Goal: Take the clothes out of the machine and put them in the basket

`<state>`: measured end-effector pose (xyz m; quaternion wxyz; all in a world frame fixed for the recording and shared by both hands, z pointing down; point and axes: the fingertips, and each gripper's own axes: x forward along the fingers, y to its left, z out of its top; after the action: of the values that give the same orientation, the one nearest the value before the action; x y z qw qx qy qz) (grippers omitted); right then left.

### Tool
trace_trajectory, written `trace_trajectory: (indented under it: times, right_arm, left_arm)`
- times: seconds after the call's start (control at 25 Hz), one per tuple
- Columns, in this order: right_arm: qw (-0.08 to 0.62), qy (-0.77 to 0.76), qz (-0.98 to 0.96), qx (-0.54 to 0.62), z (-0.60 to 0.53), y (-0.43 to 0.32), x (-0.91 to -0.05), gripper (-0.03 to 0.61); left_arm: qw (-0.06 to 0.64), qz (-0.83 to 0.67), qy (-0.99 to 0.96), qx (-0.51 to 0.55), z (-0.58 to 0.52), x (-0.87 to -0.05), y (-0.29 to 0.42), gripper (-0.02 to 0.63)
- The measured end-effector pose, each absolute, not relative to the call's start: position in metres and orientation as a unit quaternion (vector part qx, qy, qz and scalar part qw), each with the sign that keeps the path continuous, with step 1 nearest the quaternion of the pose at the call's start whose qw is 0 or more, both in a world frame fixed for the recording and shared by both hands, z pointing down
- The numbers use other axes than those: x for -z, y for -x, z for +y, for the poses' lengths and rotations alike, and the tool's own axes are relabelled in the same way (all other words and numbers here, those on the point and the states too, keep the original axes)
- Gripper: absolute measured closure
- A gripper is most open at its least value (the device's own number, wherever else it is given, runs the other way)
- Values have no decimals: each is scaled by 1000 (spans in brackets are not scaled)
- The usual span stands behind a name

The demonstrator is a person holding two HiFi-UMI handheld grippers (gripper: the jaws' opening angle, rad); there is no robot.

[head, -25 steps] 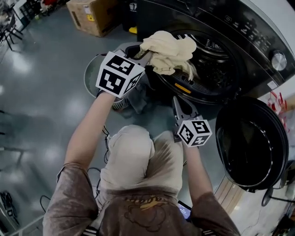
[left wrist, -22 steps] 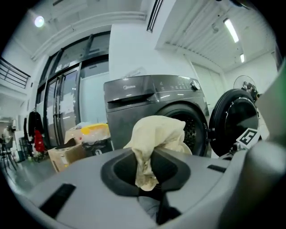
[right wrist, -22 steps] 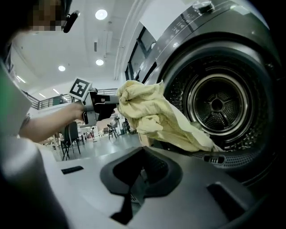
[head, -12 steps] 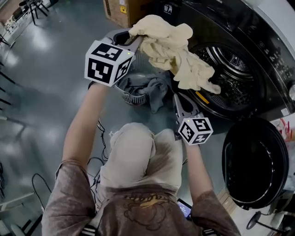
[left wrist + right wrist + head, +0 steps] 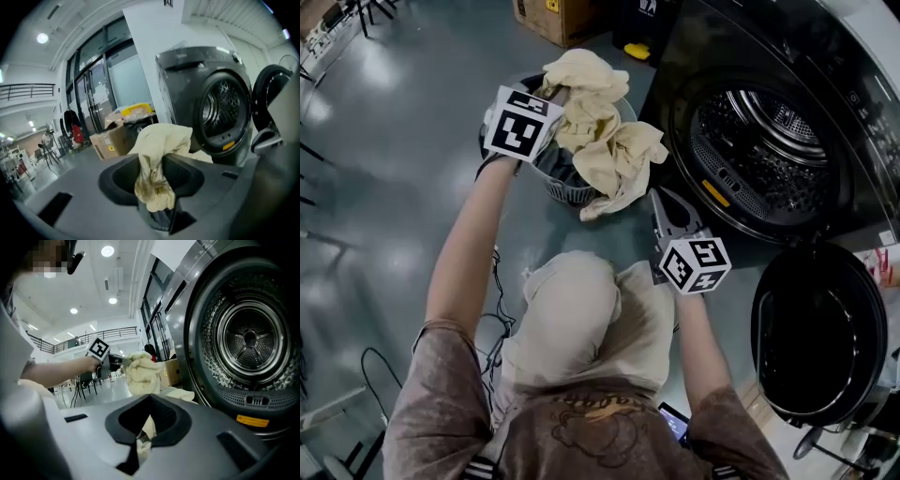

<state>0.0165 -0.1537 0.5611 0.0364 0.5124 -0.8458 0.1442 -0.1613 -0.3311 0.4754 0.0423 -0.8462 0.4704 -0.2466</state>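
Observation:
My left gripper [image 5: 551, 94] holds a bunched cream cloth [image 5: 600, 141] over the round grey basket [image 5: 561, 183]. The cloth drapes over the basket's rim toward the machine. Its jaws are opening, with the cloth [image 5: 159, 154] still pinched between them in the left gripper view [image 5: 157, 206]. My right gripper [image 5: 662, 199] stands shut and holds nothing, in front of the machine's open mouth. In the right gripper view [image 5: 139, 439] the left gripper and cloth [image 5: 140, 371] show ahead to the left. The metal drum [image 5: 769, 141] looks bare inside.
The machine's round door [image 5: 816, 328] hangs open at the lower right. A cardboard box [image 5: 567, 14] stands behind the basket on the grey floor. Cables lie on the floor at the left, beside the person's legs.
My left gripper has carried the cream cloth from the drum's mouth leftward and down over the basket, covering the grey clothes in it. The right gripper has barely shifted.

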Motion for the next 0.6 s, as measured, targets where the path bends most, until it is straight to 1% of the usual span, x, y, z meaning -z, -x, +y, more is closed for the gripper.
trace_trajectory:
  times: [0.08, 0.16, 0.28, 0.4, 0.48, 0.6]
  right_arm:
    - [40, -519, -840, -150, -156, -25, -568, 581]
    - [43, -527, -834, -157, -158, -34, -575, 580]
    - [48, -535, -826, -171, -165, -44, -586, 580]
    - [50, -538, -820, -189, -174, -48, -579, 580]
    - [51, -537, -818, -197, -184, -46, -553, 580]
    - [55, -533, -821, -200, -203, -41, -482, 580]
  left_arm:
    - [24, 460, 833, 308, -335, -522, 156, 362]
    - [0, 450, 832, 323, -334, -555, 151, 339]
    - [-29, 441, 845, 300, -334, -572, 140, 336]
    - [-49, 427, 858, 281, -337, -565, 122, 336]
    - [-68, 415, 868, 264, -336, -540, 109, 337]
    - [-99, 394, 883, 233, -331, -470, 95, 339]
